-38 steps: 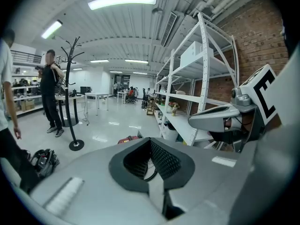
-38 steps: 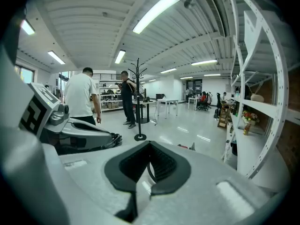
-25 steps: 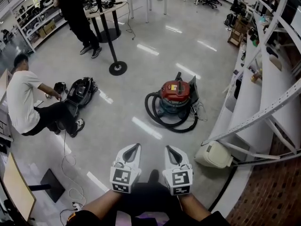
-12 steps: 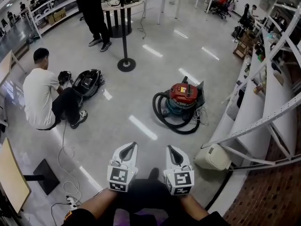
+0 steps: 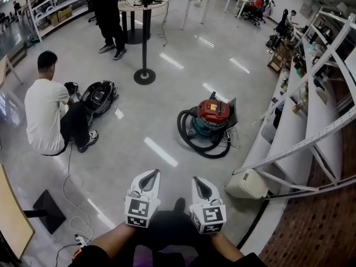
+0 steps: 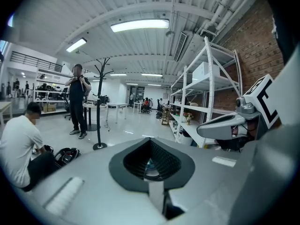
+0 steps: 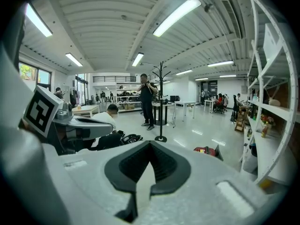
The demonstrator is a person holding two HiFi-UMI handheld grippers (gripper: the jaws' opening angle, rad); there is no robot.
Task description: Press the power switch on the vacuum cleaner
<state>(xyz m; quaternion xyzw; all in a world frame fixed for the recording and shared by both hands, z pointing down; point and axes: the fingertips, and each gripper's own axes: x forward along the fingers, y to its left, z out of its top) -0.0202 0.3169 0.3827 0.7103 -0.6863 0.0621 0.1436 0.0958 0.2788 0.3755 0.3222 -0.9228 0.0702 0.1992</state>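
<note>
Red-lidded, teal-bodied canister vacuum cleaner stands on the glossy grey floor, far and slightly right, near the white metal shelving. Its black hose is coiled round it. The power switch is too small to pick out.

Left gripper and right gripper are held near, side by side at the body, well apart from the vacuum. This is likely a carrying posture, too far off for pressing. Both pairs of jaws are closed together, with nothing between them and touching nothing.

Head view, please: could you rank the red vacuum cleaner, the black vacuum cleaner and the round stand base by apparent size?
1. Red vacuum cleaner.
2. Black vacuum cleaner.
3. Round stand base, though it lies farther off.
</note>
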